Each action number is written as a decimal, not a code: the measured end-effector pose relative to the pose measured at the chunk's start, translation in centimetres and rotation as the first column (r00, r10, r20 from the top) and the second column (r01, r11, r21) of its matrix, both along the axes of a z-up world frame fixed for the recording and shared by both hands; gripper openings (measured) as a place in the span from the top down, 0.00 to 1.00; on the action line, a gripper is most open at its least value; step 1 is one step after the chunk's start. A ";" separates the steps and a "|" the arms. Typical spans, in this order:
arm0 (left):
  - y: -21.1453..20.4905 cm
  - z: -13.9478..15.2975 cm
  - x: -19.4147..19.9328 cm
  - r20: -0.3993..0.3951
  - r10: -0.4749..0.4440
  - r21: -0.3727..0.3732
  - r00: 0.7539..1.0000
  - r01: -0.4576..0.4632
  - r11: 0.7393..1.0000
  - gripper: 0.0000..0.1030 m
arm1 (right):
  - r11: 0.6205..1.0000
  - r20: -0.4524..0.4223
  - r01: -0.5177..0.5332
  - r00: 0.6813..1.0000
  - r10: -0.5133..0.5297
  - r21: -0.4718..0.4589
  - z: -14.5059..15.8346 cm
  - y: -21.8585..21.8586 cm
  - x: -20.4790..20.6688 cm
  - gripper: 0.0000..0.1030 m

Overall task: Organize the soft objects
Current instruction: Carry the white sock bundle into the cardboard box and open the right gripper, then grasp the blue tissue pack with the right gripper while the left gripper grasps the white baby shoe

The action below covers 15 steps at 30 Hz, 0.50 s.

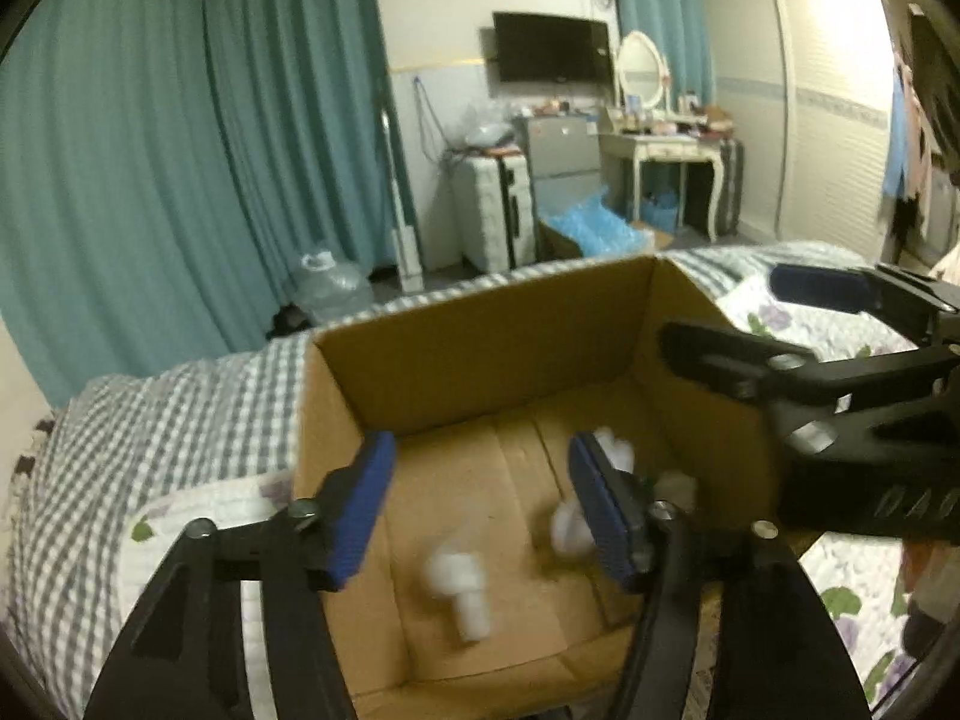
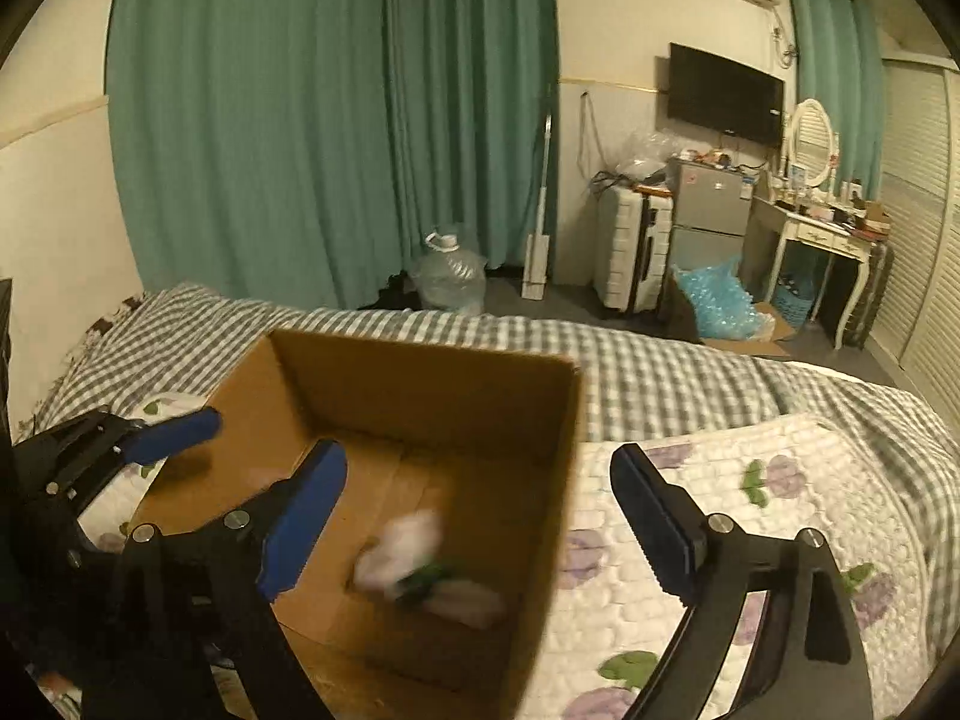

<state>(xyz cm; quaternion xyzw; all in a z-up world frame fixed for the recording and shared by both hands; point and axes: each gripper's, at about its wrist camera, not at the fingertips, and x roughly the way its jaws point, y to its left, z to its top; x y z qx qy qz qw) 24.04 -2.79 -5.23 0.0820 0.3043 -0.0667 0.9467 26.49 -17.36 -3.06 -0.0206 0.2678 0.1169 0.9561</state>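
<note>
Both the left gripper point(image 1: 480, 510) and the right gripper point(image 2: 477, 525) hang over an open cardboard box point(image 1: 480, 324) on the bed point(image 2: 690, 384), jaws apart and empty, with white soft objects point(image 1: 459, 582) lying loose at lower centre of the box floor. The drop-off appears done; the next move probably calls for fetching another item from outside the box. Blur smears the white pieces, and what the green scrap point(image 2: 429, 579) is cannot be told.

So the cardboard box point(image 1: 480, 330) sits on the bed point(image 2: 690, 384), open side up, partly on the quilt point(image 2: 750, 510). Inside on its floor are a couple of soft objects point(image 1: 459, 585), blurry, maybe three. Behind the bed: water jug point(image 2: 450, 279), suitcase point(image 2: 633, 249), fridge point(image 2: 711, 222), dressing table point(image 2: 822, 240) rightmost.
</note>
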 end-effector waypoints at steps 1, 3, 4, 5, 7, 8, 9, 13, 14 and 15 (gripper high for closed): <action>0.1 0.3 -0.3 0.013 0.008 -0.006 1.000 -0.008 1.000 0.39 | 1.000 0.010 0.014 1.000 -0.014 0.000 0.5 -0.5 -0.4 0.10; 0.2 1.2 -0.9 0.038 0.021 0.006 0.999 -0.021 1.000 0.39 | 0.999 0.050 0.045 0.998 -0.045 0.002 2.4 -1.5 -2.3 0.07; 0.5 2.0 -1.3 0.052 0.025 0.006 0.998 -0.025 1.000 0.39 | 0.999 0.063 0.051 0.997 -0.051 0.005 3.1 -1.8 -3.1 0.06; 0.7 2.7 -1.9 0.064 0.030 -0.002 0.997 -0.030 1.000 0.39 | 0.998 0.078 0.058 0.995 -0.058 0.008 4.1 -2.1 -4.1 0.05; 1.2 4.4 -3.2 0.090 0.032 -0.023 0.995 -0.030 0.999 0.39 | 0.998 0.111 0.067 0.992 -0.067 0.008 6.2 -2.4 -6.6 0.04; 1.4 5.4 -4.0 0.105 0.035 -0.030 0.994 -0.032 0.999 0.39 | 0.998 0.132 0.068 0.989 -0.068 0.004 7.3 -2.5 -8.1 0.02; 1.7 6.5 -5.0 0.126 0.037 -0.036 0.991 -0.033 0.999 0.39 | 0.997 0.156 0.076 0.985 -0.074 -0.003 8.6 -2.4 -9.7 0.02; 3.1 11.2 -10.0 0.220 0.045 -0.070 0.975 -0.031 0.997 0.22 | 0.996 0.219 0.081 0.973 -0.075 -0.022 12.9 -1.9 -16.0 0.01; 3.7 12.4 -11.4 0.244 0.050 -0.089 0.969 -0.029 0.996 0.22 | 0.996 0.225 0.081 0.971 -0.073 -0.024 13.5 -1.8 -17.0 0.01; 4.1 13.1 -12.4 0.260 0.060 -0.100 0.964 -0.035 0.994 0.22 | 0.996 0.231 0.080 0.970 -0.071 -0.028 14.4 -1.5 -18.8 0.01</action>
